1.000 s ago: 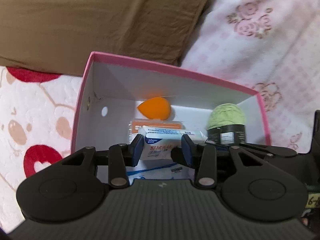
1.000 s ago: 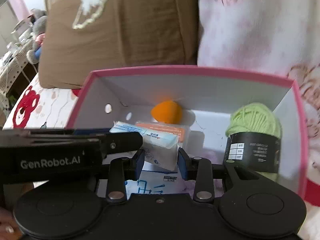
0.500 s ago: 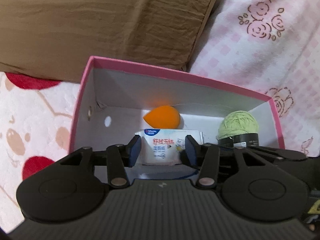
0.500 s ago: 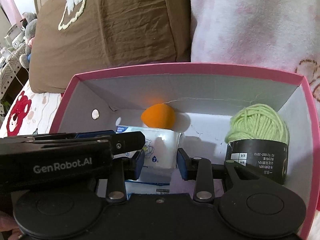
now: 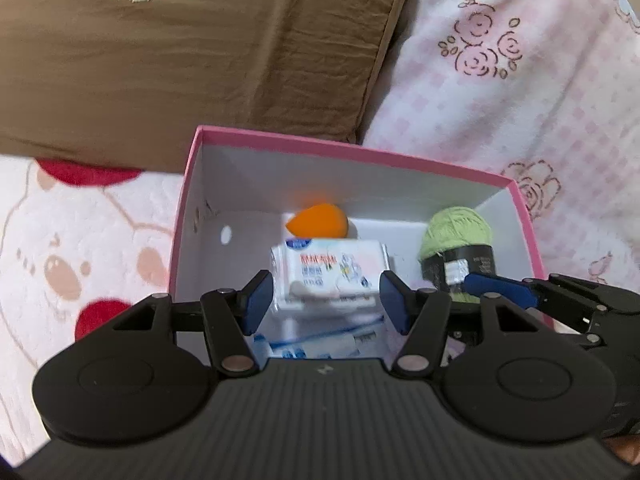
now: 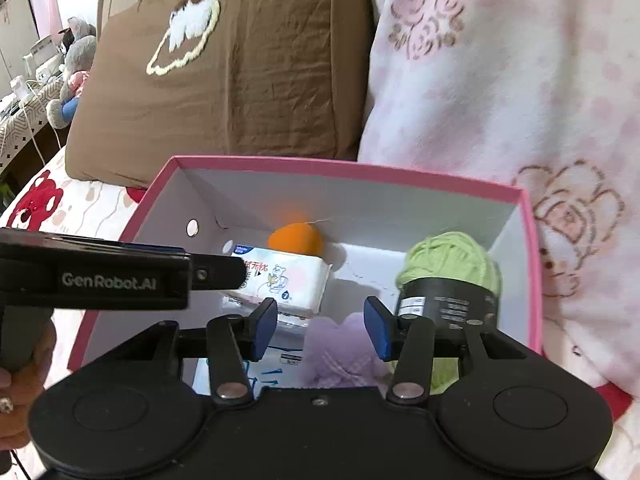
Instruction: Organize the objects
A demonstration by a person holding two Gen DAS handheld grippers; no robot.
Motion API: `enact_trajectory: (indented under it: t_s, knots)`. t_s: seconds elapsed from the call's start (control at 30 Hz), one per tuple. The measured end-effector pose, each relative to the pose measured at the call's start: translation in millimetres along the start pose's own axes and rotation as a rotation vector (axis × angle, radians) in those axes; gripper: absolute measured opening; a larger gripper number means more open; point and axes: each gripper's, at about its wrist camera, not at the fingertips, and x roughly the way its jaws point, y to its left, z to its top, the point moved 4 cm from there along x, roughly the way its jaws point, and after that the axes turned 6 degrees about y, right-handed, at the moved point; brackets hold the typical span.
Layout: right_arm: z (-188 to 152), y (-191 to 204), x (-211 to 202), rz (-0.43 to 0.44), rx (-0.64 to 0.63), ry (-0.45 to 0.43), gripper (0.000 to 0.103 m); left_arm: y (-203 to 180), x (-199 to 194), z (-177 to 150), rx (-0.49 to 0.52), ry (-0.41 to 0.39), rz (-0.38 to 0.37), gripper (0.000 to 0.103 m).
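Note:
A pink-rimmed white box [image 5: 352, 148] [image 6: 344, 170] stands on the bed. Inside lie a white tissue pack [image 5: 328, 272] [image 6: 286, 280], an orange sponge [image 5: 318, 222] [image 6: 296, 238], a green yarn ball with a black label [image 5: 458, 248] [image 6: 450, 276], a purple fluffy thing [image 6: 340, 352] and a blue-printed packet [image 5: 316, 346]. My left gripper [image 5: 326, 302] is open above the box's near side, with the tissue pack beyond its fingers and free of them. My right gripper [image 6: 320, 326] is open and empty over the box.
A brown pillow [image 5: 180, 52] [image 6: 232, 64] and a pink floral blanket [image 5: 520, 80] [image 6: 500, 80] lie behind the box. A bear-print bedsheet [image 5: 72, 248] is on the left. A desk with soft toys [image 6: 60, 72] stands at the far left.
Both grippers opened and let go of the tissue pack, which now rests in the box. Both pulled back and up from the box.

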Motion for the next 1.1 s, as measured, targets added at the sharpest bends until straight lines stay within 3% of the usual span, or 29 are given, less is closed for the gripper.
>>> enact_trajectory:
  t_s: [0.3, 0.5, 0.63, 0.7, 1.1]
  knots:
    - [-9.7, 6.5, -38.2, 0.019, -0.004, -0.036, 0.056, -11.2, -36.0, -16.7, -0.012, 0.009, -0.010, 0.058]
    - [-18.1, 13.3, -72.0, 0.023, -0.021, -0.051, 0.057, -14.0, -72.5, -29.0, 0.003, -0.005, 0.037, 0.058]
    - [-27.7, 16.8, -95.7, 0.015, -0.035, -0.074, 0.063, -12.8, -101.1, -39.0, 0.001, -0.059, 0.090, 0.058]
    - [-33.9, 19.1, -106.6, 0.034, -0.039, -0.094, 0.068, -11.8, -110.4, -43.8, -0.005, -0.055, 0.081, 0.058]
    - [-68.3, 31.0, -149.2, -0.057, -0.120, -0.124, 0.074, -23.7, -146.4, -86.7, 0.042, -0.031, 0.051, 0.058]
